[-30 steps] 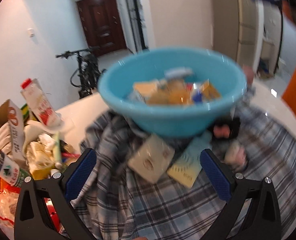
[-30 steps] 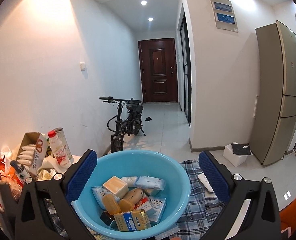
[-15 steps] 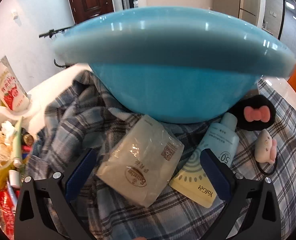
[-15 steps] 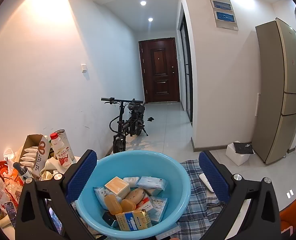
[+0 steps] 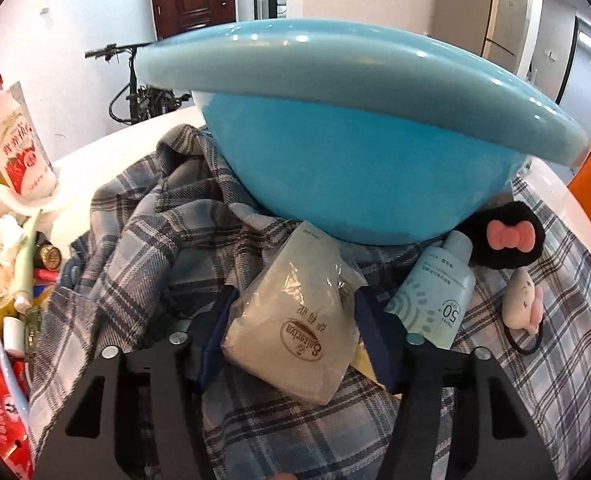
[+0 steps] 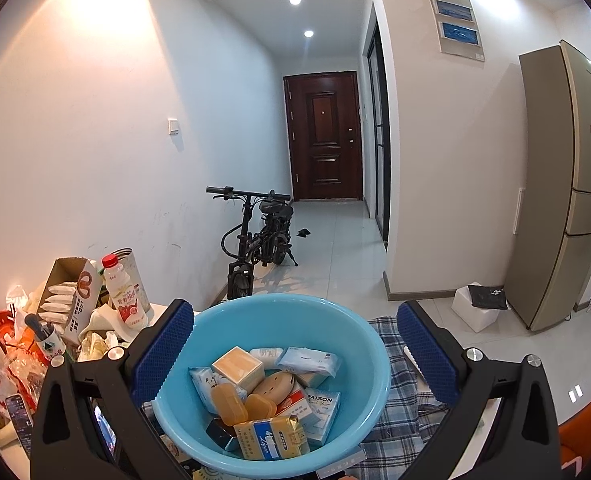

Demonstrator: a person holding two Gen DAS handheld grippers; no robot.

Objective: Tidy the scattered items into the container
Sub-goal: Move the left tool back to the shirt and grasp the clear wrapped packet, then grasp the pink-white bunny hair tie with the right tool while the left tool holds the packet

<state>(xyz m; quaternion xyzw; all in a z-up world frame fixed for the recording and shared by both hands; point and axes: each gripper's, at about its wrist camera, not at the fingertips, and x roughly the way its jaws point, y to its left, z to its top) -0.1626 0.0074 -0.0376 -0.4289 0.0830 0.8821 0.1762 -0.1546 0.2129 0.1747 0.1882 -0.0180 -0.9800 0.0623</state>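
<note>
Between the left gripper's (image 5: 291,336) blue pads, which have just been closing and now press its sides, lies the clear packet (image 5: 295,320) on the plaid cloth (image 5: 135,248), just beside the sunscreen tube (image 5: 435,300). Slick film could slip out on lifting. Beyond, the blue basin (image 5: 355,176) looms closer than a second ago. Over it, the right gripper (image 6: 293,354) hangs wide open, empty.

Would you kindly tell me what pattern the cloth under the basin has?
Blue-grey and white plaid cloth; clearest in the left wrist view.
</note>
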